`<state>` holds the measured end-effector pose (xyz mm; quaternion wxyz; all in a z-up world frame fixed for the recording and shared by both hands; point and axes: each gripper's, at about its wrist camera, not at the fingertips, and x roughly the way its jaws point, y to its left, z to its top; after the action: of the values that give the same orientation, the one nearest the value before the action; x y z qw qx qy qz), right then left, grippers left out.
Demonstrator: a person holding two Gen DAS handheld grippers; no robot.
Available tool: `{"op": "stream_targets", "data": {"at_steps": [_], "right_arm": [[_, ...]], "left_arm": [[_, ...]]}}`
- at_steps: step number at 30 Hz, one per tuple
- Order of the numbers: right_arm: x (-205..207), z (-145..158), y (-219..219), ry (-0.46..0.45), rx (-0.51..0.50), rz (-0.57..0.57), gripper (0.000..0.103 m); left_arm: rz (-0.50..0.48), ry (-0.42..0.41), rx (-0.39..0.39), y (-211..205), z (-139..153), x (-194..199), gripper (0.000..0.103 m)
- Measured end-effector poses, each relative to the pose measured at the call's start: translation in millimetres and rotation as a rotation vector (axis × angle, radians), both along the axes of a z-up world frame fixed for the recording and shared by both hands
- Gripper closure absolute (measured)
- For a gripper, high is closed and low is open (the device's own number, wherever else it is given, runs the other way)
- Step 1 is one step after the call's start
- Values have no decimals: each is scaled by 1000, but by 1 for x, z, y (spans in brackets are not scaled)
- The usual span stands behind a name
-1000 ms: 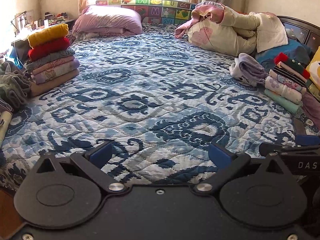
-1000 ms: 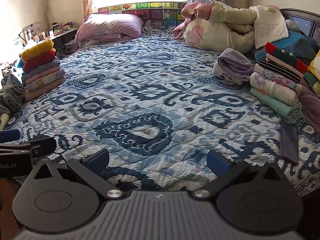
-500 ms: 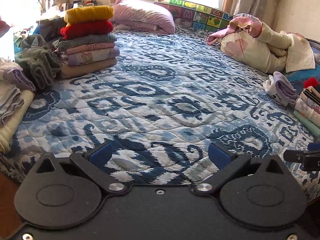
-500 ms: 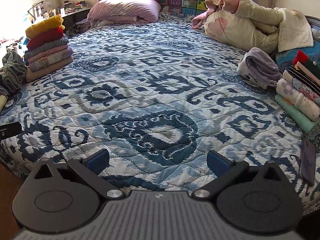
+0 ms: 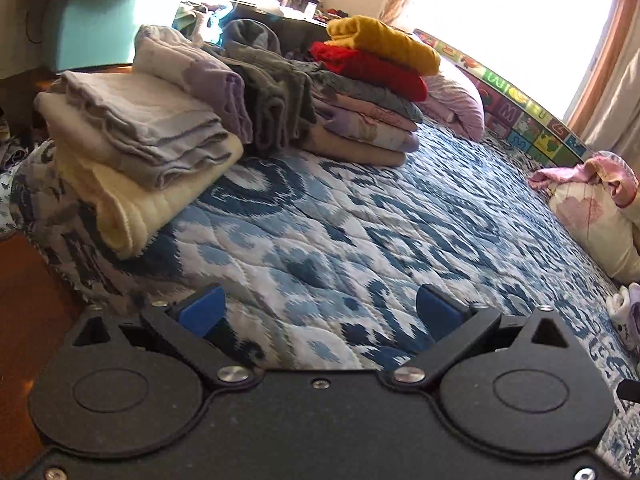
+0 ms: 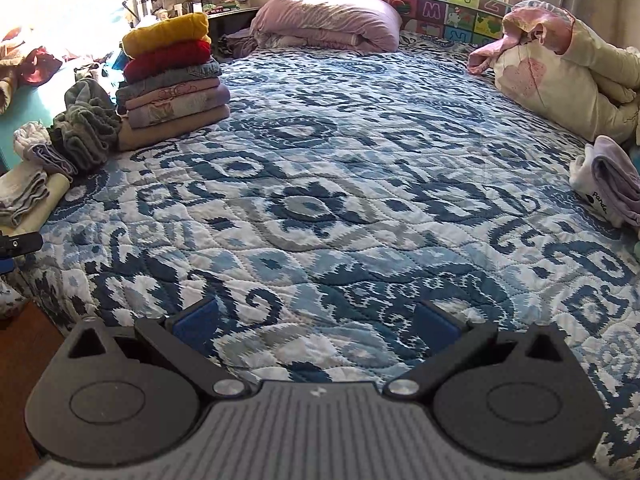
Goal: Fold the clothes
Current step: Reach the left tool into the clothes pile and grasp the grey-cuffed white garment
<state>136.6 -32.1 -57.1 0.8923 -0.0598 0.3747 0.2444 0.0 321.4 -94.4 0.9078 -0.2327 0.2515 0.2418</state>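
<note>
The word "panda" is being shown in dark script on the white part of a folded lilac garment (image 6: 600, 190) at the right edge of the bed, in the right wrist view; large letters are being displayed on the coloured alphabet mat (image 6: 432, 0) standing behind the pillows, with "W" and "U" being read there; on the same mat (image 5: 516, 108) in the left wrist view an "M" is being made out; nothing else legible is being noted.

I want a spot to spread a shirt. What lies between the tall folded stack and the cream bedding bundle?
In the right wrist view, only bare blue patterned quilt lies between folded stack and bedding bundle.
</note>
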Motion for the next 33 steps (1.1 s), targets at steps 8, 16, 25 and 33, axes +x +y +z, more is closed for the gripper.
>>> {"op": "stream_targets", "data": {"at_steps": [8,16,25,33], "right_arm": [[3,-4,44,-19,114,134,0],[8,-15,56,69,196,267,0],[19,-29,39,151,205,196,0],[4,-23,17,145,216,154,0]], "left_arm": [[129,5,-9,65,3,2,2],[196,-104,45,131,5,-4,44],[299,-51,35,171,-12,16,49],[248,-123,78,155,18,17,88]]}}
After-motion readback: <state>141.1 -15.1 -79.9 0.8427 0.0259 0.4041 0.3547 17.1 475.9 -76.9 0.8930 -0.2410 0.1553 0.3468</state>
